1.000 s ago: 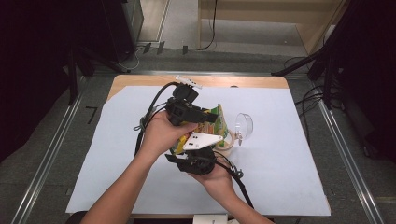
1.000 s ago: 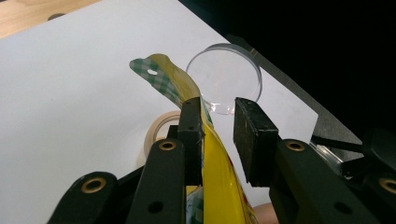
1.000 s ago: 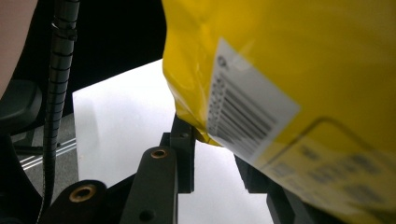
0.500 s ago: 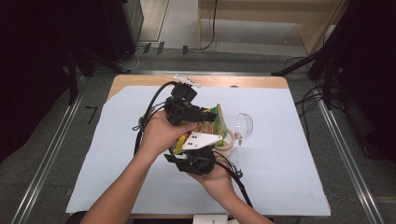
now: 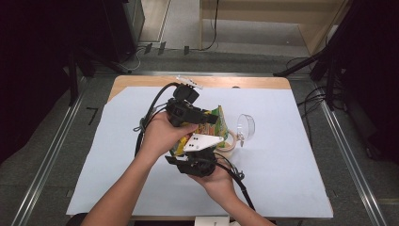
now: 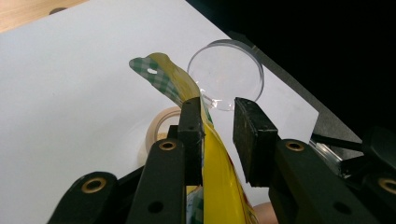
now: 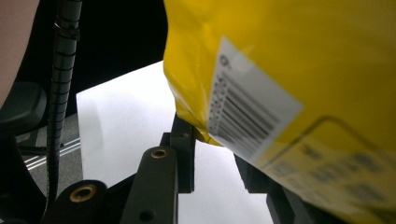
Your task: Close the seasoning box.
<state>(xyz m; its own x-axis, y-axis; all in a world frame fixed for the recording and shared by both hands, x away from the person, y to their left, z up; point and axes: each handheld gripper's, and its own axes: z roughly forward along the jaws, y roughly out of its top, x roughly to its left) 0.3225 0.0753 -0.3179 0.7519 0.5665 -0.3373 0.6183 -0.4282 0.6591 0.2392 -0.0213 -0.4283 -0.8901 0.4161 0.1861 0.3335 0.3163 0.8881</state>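
Hovering nearest the person, the right gripper (image 5: 203, 149) sits under the yellow bag (image 5: 214, 125), jaws part-open w/ the bag's lower corner hanging between them; can't tell if the pads actually press it. Just beyond, the left gripper (image 5: 207, 117) comes in from above, jaws narrow-ish but not clamped: one pad touches the bag's green-check top edge (image 6: 161, 74), the other stands clear w/ a gap. Bag's held up over the white sheet (image 5: 291, 155) mid-table, w/ a tape roll (image 5: 229, 141) below it & a clear round dish (image 5: 245, 126) on edge farther right.
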